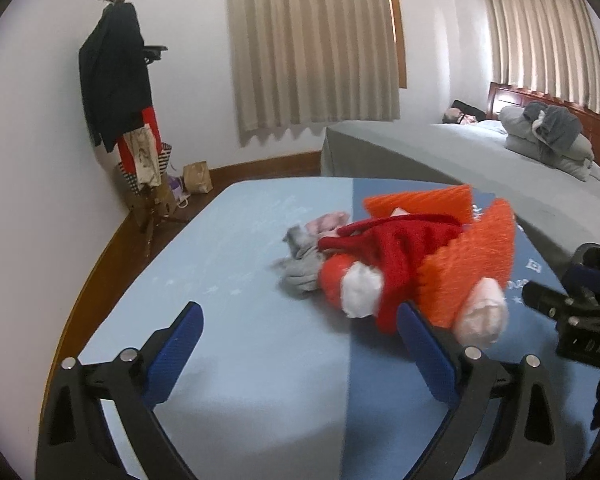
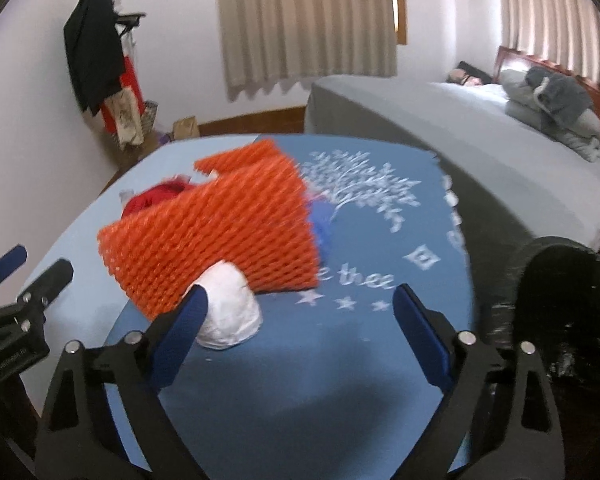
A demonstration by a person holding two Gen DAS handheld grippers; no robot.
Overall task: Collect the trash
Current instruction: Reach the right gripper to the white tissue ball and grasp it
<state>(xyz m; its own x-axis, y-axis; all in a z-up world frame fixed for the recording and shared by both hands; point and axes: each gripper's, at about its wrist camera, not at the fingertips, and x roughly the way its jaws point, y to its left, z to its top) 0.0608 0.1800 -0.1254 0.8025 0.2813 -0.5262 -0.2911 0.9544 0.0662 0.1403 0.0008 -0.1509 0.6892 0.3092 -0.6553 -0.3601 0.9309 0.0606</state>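
Note:
A blue cloth (image 1: 240, 264) covers the table, and on it lies a heap of trash. An orange mesh piece (image 1: 472, 264) (image 2: 220, 236) stands folded over a red cloth (image 1: 396, 252). Beside it are a white wad (image 1: 360, 288), a grey rag (image 1: 300, 272) and a pale crumpled wad (image 1: 482, 316) (image 2: 228, 312). My left gripper (image 1: 300, 312) is open just short of the heap, its right finger near the red cloth. My right gripper (image 2: 300, 296) is open too, with the pale wad just beyond its left finger (image 2: 192, 312) and nothing pressed between the pads.
A grey bed (image 1: 440, 160) with folded bedding stands behind the table on the right. A coat stand (image 1: 116, 92) and paper bags (image 1: 198, 178) fill the far left corner. A dark round thing (image 2: 560, 304) sits close at the right in the right wrist view.

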